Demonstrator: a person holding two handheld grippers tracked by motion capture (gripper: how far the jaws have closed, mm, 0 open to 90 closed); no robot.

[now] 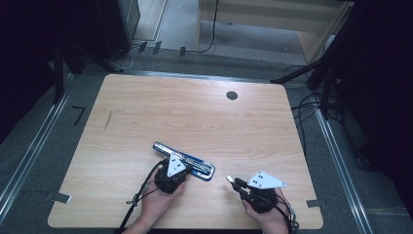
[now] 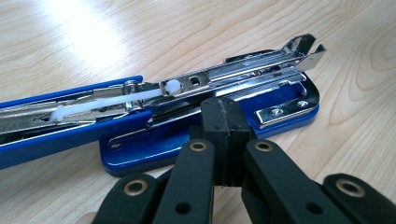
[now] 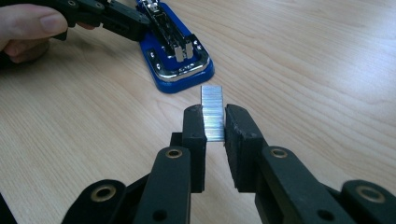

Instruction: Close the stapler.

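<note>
A blue stapler (image 1: pixel 202 167) lies opened flat on the wooden table (image 1: pixel 195 112), its chrome magazine (image 2: pixel 243 74) exposed and its blue top (image 2: pixel 56 135) swung out to the left. My left gripper (image 2: pixel 223 106) is shut with nothing between its jaws, and its tips rest against the stapler's base (image 2: pixel 285 105). In the high view the left gripper (image 1: pixel 177 160) sits at the stapler's near side. My right gripper (image 3: pixel 215 119) is shut on a silvery strip of staples (image 3: pixel 212 98), held upright above the table a short way right of the stapler (image 3: pixel 180 70). The right gripper (image 1: pixel 230 180) points left.
A dark round hole (image 1: pixel 232 95) marks the table's far right part. Cables and dark stands (image 1: pixel 316 78) lie on the floor beyond the table's right and far edges. A hand (image 3: pixel 28 28) holds the left gripper.
</note>
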